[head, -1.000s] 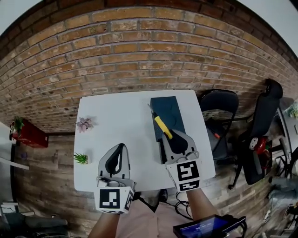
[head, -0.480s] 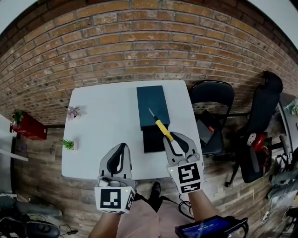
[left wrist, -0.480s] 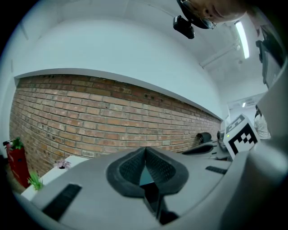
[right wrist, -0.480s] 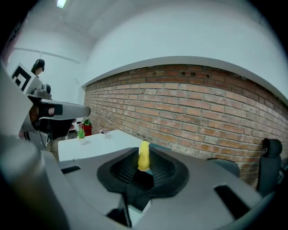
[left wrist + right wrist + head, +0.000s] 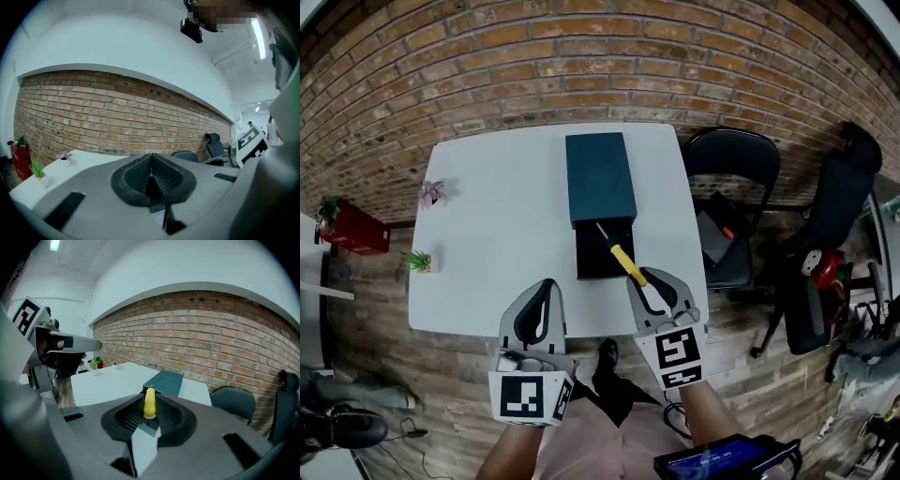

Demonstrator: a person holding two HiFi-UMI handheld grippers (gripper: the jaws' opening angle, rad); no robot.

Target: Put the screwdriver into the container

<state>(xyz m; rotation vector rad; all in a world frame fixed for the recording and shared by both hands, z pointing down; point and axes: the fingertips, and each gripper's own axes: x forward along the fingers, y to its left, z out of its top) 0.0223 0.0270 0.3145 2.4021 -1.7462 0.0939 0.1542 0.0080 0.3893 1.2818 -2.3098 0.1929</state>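
A dark teal container (image 5: 600, 176) lies on the white table (image 5: 497, 234), with its dark open end (image 5: 598, 262) facing me. My right gripper (image 5: 643, 278) is shut on the yellow handle of the screwdriver (image 5: 627, 264). The metal shaft points forward and left, and its tip is over the open end. In the right gripper view the yellow handle (image 5: 149, 402) sticks out between the pads, with the container (image 5: 165, 380) ahead. My left gripper (image 5: 546, 286) is at the table's near edge, left of the container. Its pads (image 5: 161, 174) meet with nothing between them.
Two small potted plants (image 5: 430, 193) (image 5: 418, 261) stand at the table's left edge. Black chairs (image 5: 727, 202) (image 5: 836, 216) are to the right of the table, and a red object (image 5: 349, 231) is on the floor at the left. A brick wall (image 5: 581, 66) is behind the table.
The table and container have slid up and left in the head view. Both grippers now sit nearer the table's near edge, and the screwdriver tip is over the container's open end instead of its lid.
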